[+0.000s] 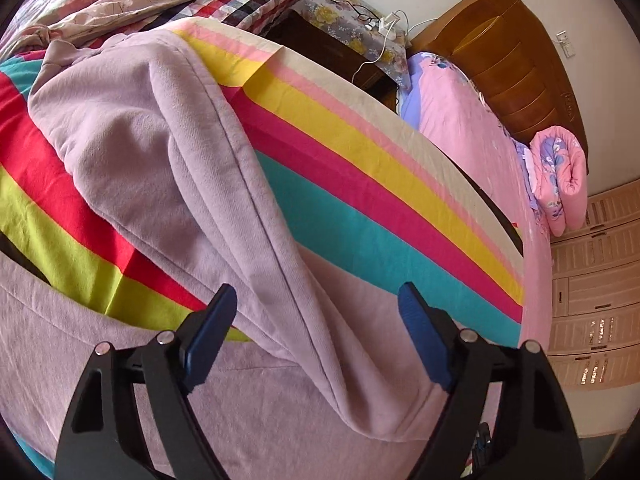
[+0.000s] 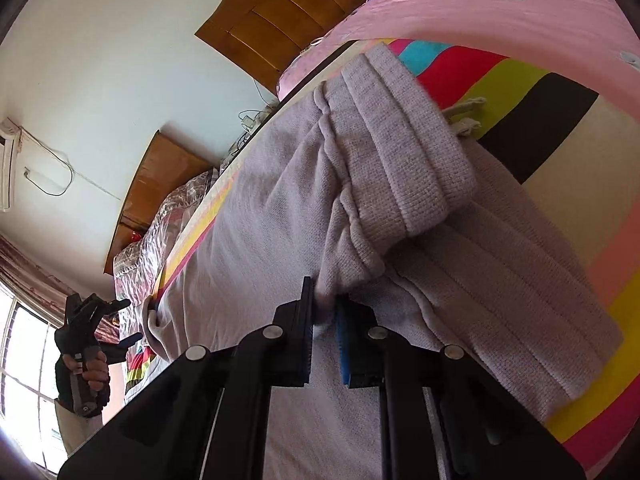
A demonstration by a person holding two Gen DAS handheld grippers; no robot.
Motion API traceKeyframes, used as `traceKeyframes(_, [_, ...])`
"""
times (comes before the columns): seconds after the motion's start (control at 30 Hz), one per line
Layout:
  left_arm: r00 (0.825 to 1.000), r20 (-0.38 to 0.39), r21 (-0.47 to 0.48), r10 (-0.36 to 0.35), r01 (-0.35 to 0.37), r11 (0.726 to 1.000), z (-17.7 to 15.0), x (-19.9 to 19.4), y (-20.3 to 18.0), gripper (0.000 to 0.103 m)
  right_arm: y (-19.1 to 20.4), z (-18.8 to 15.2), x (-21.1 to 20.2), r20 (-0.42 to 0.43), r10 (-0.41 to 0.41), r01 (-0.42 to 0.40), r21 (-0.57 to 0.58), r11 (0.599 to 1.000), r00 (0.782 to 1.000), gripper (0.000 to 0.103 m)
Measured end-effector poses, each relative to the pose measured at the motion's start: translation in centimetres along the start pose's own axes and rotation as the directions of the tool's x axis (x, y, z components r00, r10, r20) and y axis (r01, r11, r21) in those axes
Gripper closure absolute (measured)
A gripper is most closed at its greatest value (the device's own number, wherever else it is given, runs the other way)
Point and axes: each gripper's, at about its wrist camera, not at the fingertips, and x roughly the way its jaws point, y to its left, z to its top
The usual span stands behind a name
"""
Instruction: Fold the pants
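Lilac knit pants [image 1: 168, 160] lie rumpled on the striped bedsheet [image 1: 360, 184], ribbed waistband [image 2: 404, 148] doubled over, right gripper [image 2: 326, 316] fingers pinching a fold, left gripper [image 1: 316, 300] fingers wide apart, empty.

We see a bed [image 1: 460, 128] under a pink sheet [image 2: 500, 12], with a rainbow-striped cloth [image 1: 360, 184] spread over it. On the striped cloth lie the lilac pants [image 1: 160, 152], one leg draped across the other. A rolled pink floral quilt [image 1: 560, 176] rests on the pink sheet near the wooden headboard [image 1: 516, 60].
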Motion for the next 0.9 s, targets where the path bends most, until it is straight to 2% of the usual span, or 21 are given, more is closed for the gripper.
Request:
traceKeyframes(0.13, [0.984,-0.035,0.059,0.172,-0.170,0.984,2.1,1.5,-1.1,0.030,-1.2,0.2,0.1,-0.011,0.016,-0.016,0.017,1.000,1.000,0.090])
traceKeyframes(0.27, [0.941,-0.066,0.161,0.332,-0.319,0.934,3.2,3.2,-1.9,0.030,-1.6,0.3,-0.1,-0.013,0.026,-0.026,0.015,1.000,1.000,0.090])
traceKeyframes(0.3, [0.935,-0.079,0.172,0.346,-0.329,0.928,3.3,3.7,-1.8,0.035,-1.6,0.3,-0.2,-0.013,0.027,-0.027,0.014,1.000,1.000,0.090])
traceKeyframes(0.33, [0.933,-0.084,0.177,0.351,-0.332,0.926,3.0,3.8,-1.3,0.042,-1.6,0.3,-0.2,-0.012,0.029,-0.029,0.012,1.000,1.000,0.090])
traceKeyframes(0.37, [0.934,-0.075,0.180,0.348,-0.331,0.926,2.7,3.6,-0.8,0.058,-1.5,0.3,-0.4,-0.011,0.030,-0.030,0.008,1.000,0.999,0.090])
traceKeyframes(0.4, [0.942,-0.040,0.183,0.333,-0.321,0.929,2.4,2.9,-0.7,0.072,-1.5,0.3,-0.7,-0.009,0.033,-0.033,0.004,0.999,0.999,0.090])
traceKeyframes(0.43, [0.950,0.013,0.184,0.312,-0.309,0.933,1.9,1.6,-0.5,0.078,-1.4,0.3,-1.0,-0.005,0.038,-0.038,0.000,0.999,0.999,0.090])
traceKeyframes(0.53, [0.957,0.176,0.165,0.231,-0.260,0.951,-1.9,-3.7,1.0,0.087,-1.1,0.3,-1.9,0.009,0.058,-0.058,-0.009,0.998,0.998,0.090])
traceKeyframes(0.6, [0.966,0.230,0.131,0.120,-0.153,0.979,-6.5,-7.6,3.6,0.089,-1.1,0.3,-2.8,0.023,0.060,-0.060,-0.017,0.998,0.998,0.090])
traceKeyframes(0.63, [0.969,0.242,0.117,0.042,-0.072,0.991,-9.0,-9.0,5.4,0.089,-1.3,0.4,-3.1,0.025,0.059,-0.058,-0.019,0.998,0.998,0.090])
traceKeyframes(0.67, [0.967,0.252,0.106,-0.024,-0.003,0.994,-11.2,-9.8,7.3,0.080,-1.5,0.5,-3.3,0.024,0.055,-0.054,-0.022,0.998,0.998,0.090])
traceKeyframes(0.7, [0.966,0.251,0.079,-0.052,0.033,0.996,-13.0,-9.8,9.4,0.059,-1.5,0.6,-3.2,0.022,0.046,-0.045,-0.027,0.999,0.999,0.090])
traceKeyframes(0.73, [0.972,0.232,0.034,-0.029,0.021,0.999,-14.2,-9.0,11.4,0.031,-1.9,0.7,-3.1,0.019,0.035,-0.035,-0.022,0.999,0.999,0.090])
traceKeyframes(0.77, [0.976,0.218,-0.016,-0.012,0.016,1.000,-14.9,-7.9,13.6,0.011,-2.3,0.7,-2.9,0.012,0.029,-0.029,-0.012,1.000,1.000,0.090])
traceKeyframes(0.8, [0.982,0.191,-0.077,0.007,0.008,0.997,-15.5,-6.8,15.6,0.016,-2.5,0.6,-2.7,0.005,0.024,-0.024,-0.005,1.000,1.000,0.090])
traceKeyframes(0.83, [0.983,0.182,-0.116,-0.007,0.028,0.993,-15.9,-6.3,17.0,0.021,-2.5,0.5,-2.7,0.002,0.018,-0.018,-0.005,1.000,1.000,0.090])
traceKeyframes(0.87, [0.973,0.229,-0.101,-0.035,0.060,0.993,-16.1,-7.3,17.0,0.020,-2.5,0.5,-2.8,0.001,0.013,-0.013,-0.009,1.000,1.000,0.090])
traceKeyframes(0.9, [0.970,0.237,-0.092,-0.048,0.072,0.993,-15.9,-7.8,16.8,0.020,-2.5,0.4,-2.9,0.002,0.010,-0.010,-0.010,1.000,1.000,0.090])
